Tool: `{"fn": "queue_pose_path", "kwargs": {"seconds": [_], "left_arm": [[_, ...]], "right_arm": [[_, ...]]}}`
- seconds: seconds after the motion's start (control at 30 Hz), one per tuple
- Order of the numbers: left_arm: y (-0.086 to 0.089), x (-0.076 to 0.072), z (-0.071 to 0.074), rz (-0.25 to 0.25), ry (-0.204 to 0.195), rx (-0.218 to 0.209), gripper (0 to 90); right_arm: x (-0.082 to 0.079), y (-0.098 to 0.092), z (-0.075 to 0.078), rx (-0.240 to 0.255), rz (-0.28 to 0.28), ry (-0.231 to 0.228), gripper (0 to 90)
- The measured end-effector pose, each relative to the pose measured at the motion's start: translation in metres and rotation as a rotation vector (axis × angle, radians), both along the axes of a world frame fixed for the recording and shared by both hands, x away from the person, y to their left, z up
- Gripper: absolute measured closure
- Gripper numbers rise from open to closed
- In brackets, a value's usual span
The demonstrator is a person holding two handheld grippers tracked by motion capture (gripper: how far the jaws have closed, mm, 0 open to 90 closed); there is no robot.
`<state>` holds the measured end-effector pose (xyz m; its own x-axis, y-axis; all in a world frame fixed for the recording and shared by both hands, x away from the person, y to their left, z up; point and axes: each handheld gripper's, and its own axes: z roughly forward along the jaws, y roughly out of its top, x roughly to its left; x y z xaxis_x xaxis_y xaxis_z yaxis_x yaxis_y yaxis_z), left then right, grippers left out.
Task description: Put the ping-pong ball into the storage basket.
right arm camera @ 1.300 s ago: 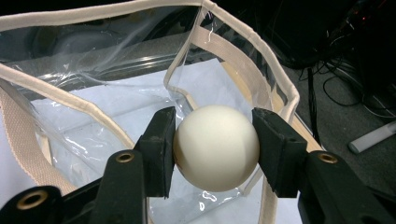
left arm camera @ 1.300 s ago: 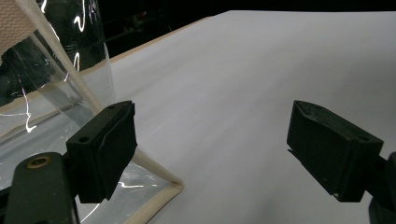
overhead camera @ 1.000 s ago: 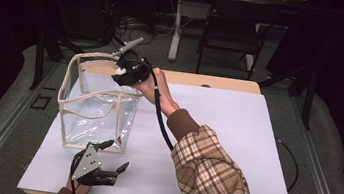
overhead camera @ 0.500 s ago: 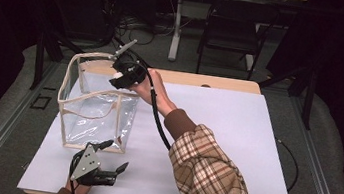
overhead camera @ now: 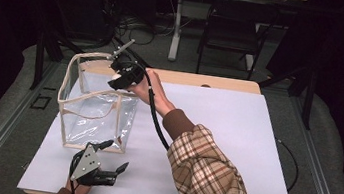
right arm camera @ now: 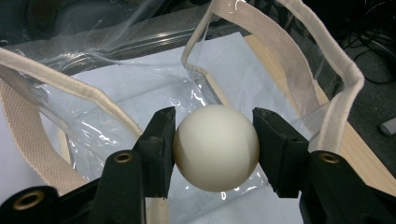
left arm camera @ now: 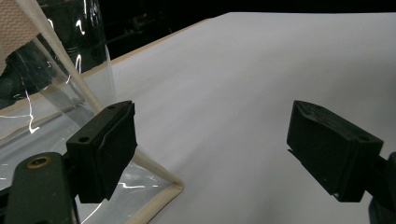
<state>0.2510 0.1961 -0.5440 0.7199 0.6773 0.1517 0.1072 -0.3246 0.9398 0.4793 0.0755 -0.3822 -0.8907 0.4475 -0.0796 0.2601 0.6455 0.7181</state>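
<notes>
A white ball point(right arm camera: 215, 147) sits between the two black pads of my right gripper point(right arm camera: 215, 151), which is shut on it. In the high view that gripper point(overhead camera: 121, 76) hovers over the far right corner of a clear plastic bag point(overhead camera: 94, 94) with cream fabric trim, standing open on the left of the table. Below the ball, the bag's open mouth point(right arm camera: 140, 79) and its see-through bottom are visible. My left gripper point(overhead camera: 118, 154) rests near the table's front edge, just in front of the bag, open with nothing between its fingers. Its left pad point(left arm camera: 105, 144) lies beside the bag's bottom corner point(left arm camera: 173, 189).
A white sheet point(overhead camera: 235, 135) covers the wooden table, bare to the right of the bag. My plaid-sleeved right forearm point(overhead camera: 210, 177) crosses the middle, with the gripper's black cable point(overhead camera: 153, 115) hanging along it. A chair point(overhead camera: 229, 29) and floor cables stand beyond the far edge.
My right gripper with the ball has edged slightly left and down over the bag's rim. The left gripper has stayed where it was.
</notes>
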Motion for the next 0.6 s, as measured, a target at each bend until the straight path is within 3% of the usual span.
{"fn": "queue_pose_path", "kwargs": {"seconds": [0.1,0.4,0.6], "left_arm": [[0.000,0.000,0.000,0.000,0.000,0.000,15.8],[0.000,0.000,0.000,-0.002,0.001,-0.002,15.8],[0.000,0.000,0.000,-0.002,0.003,-0.001,15.8]], "right_arm": [[0.001,-0.001,-0.001,0.001,-0.006,0.000,48.7],[0.002,-0.016,0.006,0.067,-0.029,0.025,22.5],[-0.005,-0.033,0.009,0.100,-0.003,0.027,16.0]]}}
